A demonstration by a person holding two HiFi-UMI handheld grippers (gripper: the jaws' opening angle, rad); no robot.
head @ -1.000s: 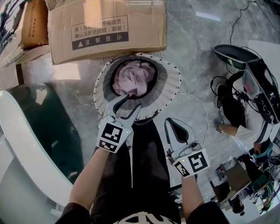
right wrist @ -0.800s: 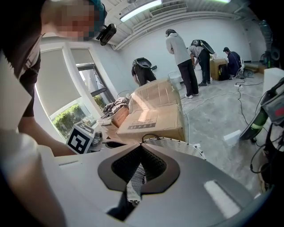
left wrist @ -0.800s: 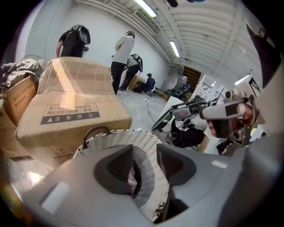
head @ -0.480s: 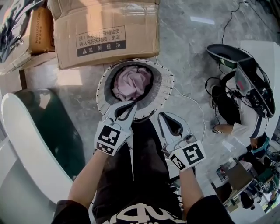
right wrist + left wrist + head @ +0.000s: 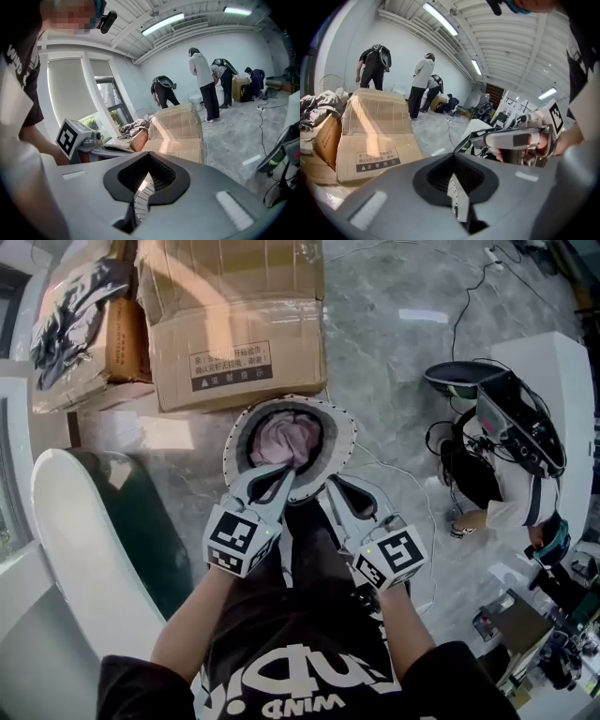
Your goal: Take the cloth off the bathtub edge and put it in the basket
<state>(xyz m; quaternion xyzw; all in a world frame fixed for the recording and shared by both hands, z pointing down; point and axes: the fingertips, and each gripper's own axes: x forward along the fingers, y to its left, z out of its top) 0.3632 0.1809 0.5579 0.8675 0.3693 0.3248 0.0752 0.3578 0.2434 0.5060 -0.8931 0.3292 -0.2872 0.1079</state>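
- Floor (image 5: 394, 362): grey marble, glossy, with a thin cable (image 5: 459, 306) trailing across the upper right
- Bathtub (image 5: 80, 549): white rim, dark inside, at the lower left of the head view; rim bare where visible
- Box (image 5: 234, 334): large cardboard, flaps loose, a printed label facing up, just beyond the basket
- Small box (image 5: 122, 343): beside the large one on its left, with a dark rag (image 5: 75, 315) heaped on top
- Two people (image 5: 421, 84): standing far behind the boxes, seen from the left gripper view
- Basket (image 5: 339, 432): round, woven, white-edged, on the floor between the large box and the wearer's legs, near the tub's end
- Left gripper (image 5: 281, 470) (image 5: 453, 157): held over the basket's near rim in the head view, jaws pressed fully together, nothing between them, clear of the cloth
- Right gripper (image 5: 330, 486) (image 5: 149, 155): just beside the left one, tips by the basket's right near edge, jaws likewise closed tip to tip and empty
- Cloth (image 5: 289, 439): pink, bunched up inside the basket's well, off the tub and free of both grippers
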